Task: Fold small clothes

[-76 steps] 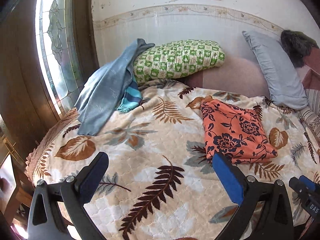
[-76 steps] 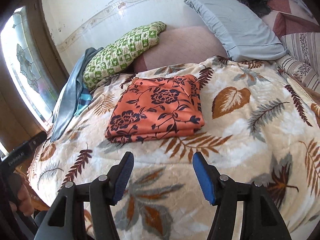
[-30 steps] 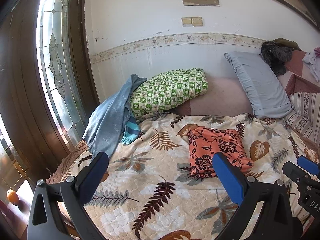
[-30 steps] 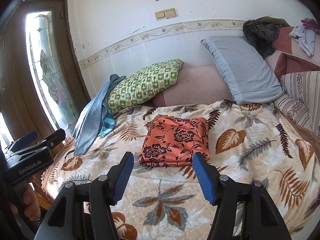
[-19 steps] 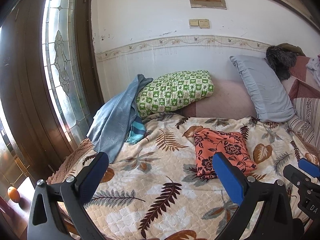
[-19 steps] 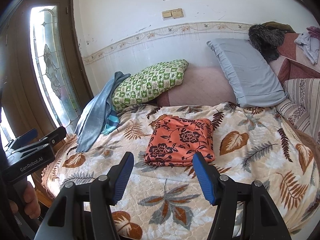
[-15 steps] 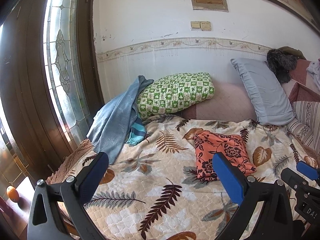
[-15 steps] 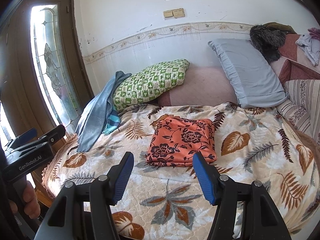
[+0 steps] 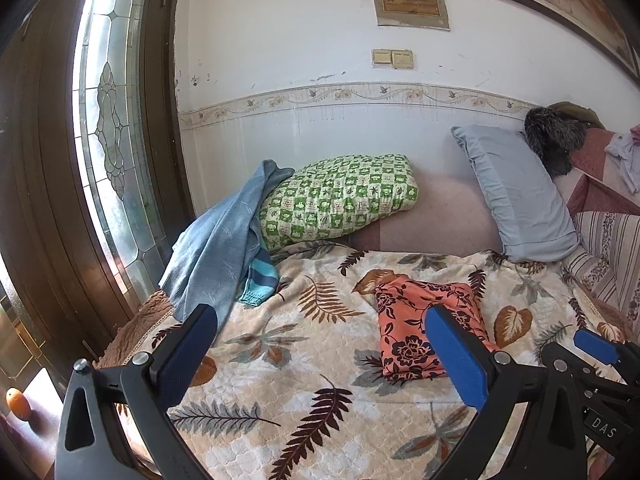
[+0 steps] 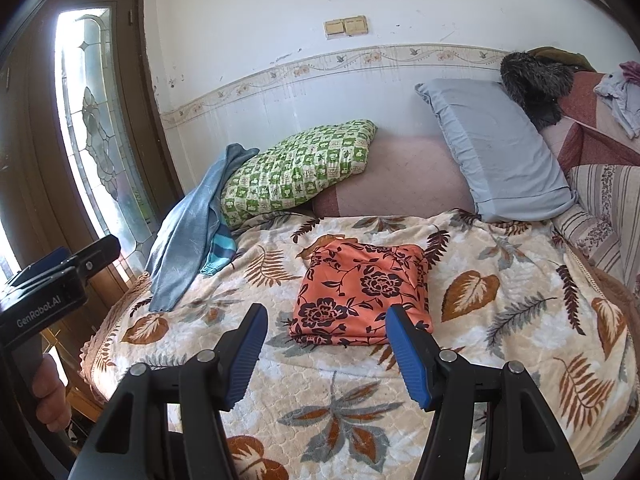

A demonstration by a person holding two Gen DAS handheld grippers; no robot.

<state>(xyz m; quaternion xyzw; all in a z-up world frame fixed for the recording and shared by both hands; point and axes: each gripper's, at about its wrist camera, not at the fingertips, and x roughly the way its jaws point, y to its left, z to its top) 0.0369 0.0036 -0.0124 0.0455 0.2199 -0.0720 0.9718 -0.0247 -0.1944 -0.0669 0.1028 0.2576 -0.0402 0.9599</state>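
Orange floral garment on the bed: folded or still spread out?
Folded. The orange floral garment lies as a compact rectangle with stacked layered edges, flat on the leaf-print blanket.

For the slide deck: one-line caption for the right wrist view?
Open right gripper hovers before a folded orange floral garment on a leaf-print blanket.

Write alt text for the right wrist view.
A folded orange floral garment lies on a leaf-patterned blanket, just beyond the open, empty right hand-held gripper. Behind it, a green checked pillow and a grey pillow lean against the wall.
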